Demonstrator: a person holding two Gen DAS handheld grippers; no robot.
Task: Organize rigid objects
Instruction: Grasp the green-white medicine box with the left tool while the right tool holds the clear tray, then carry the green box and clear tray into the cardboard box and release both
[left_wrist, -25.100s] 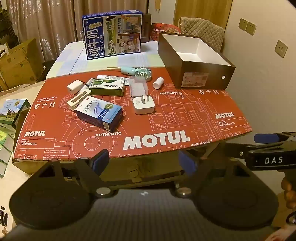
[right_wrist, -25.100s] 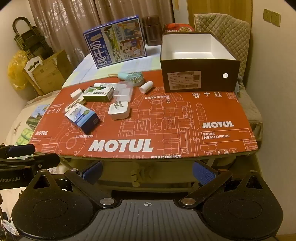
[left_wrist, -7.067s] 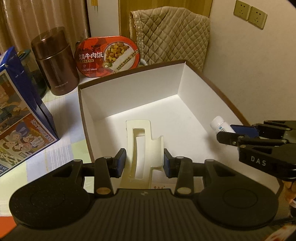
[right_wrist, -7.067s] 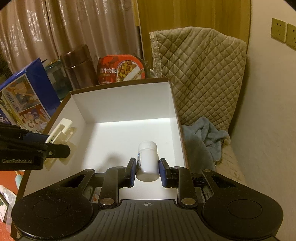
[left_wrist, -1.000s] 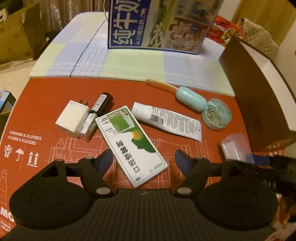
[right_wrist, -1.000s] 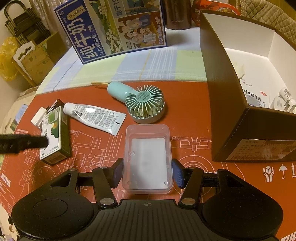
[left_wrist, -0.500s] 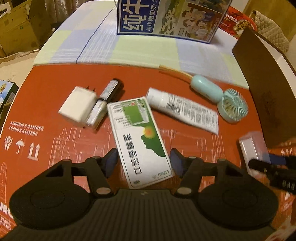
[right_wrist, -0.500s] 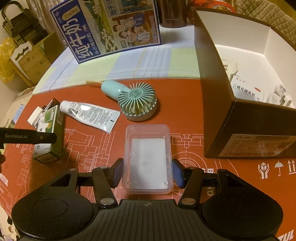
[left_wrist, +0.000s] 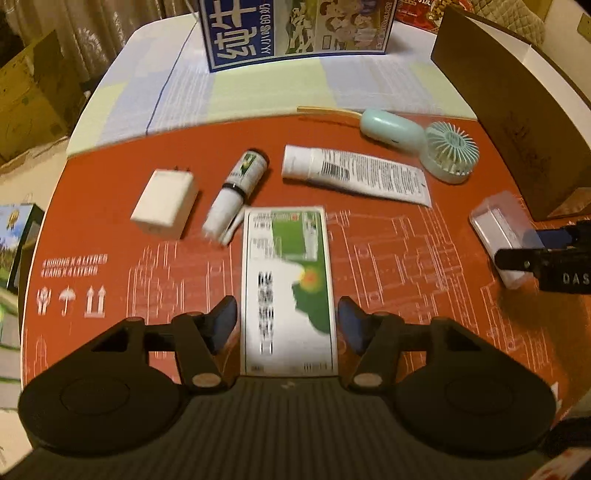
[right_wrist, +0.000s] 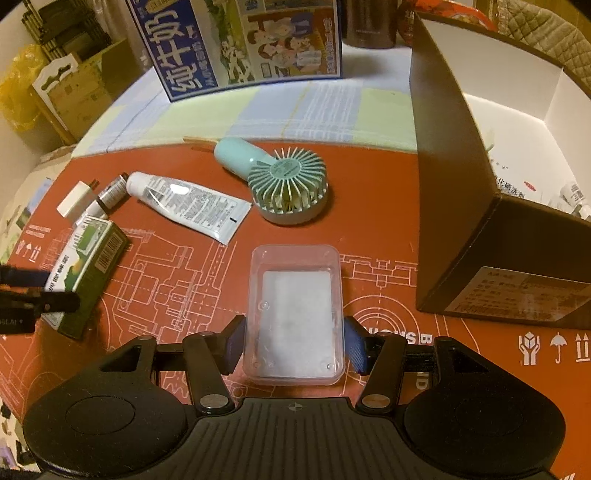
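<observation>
A green and white carton (left_wrist: 288, 288) lies on the red mat between the fingers of my left gripper (left_wrist: 287, 321), which is open with small gaps on both sides. It also shows in the right wrist view (right_wrist: 86, 266). A clear plastic case (right_wrist: 295, 314) lies between the fingers of my right gripper (right_wrist: 294, 345); the pads sit at its sides, and I cannot tell whether they press on it. The brown box (right_wrist: 480, 192) with a white inside stands at the right and holds several items.
On the red mat (left_wrist: 406, 258) lie a white charger (left_wrist: 164, 203), a small tube (left_wrist: 236, 188), a white tube (left_wrist: 354, 173) and a teal hand fan (right_wrist: 280, 177). A blue milk carton (right_wrist: 243, 40) stands behind on the checked cloth.
My left gripper has moved forward and squared up around the green carton. My right gripper has stayed around the clear case, edging slightly forward.
</observation>
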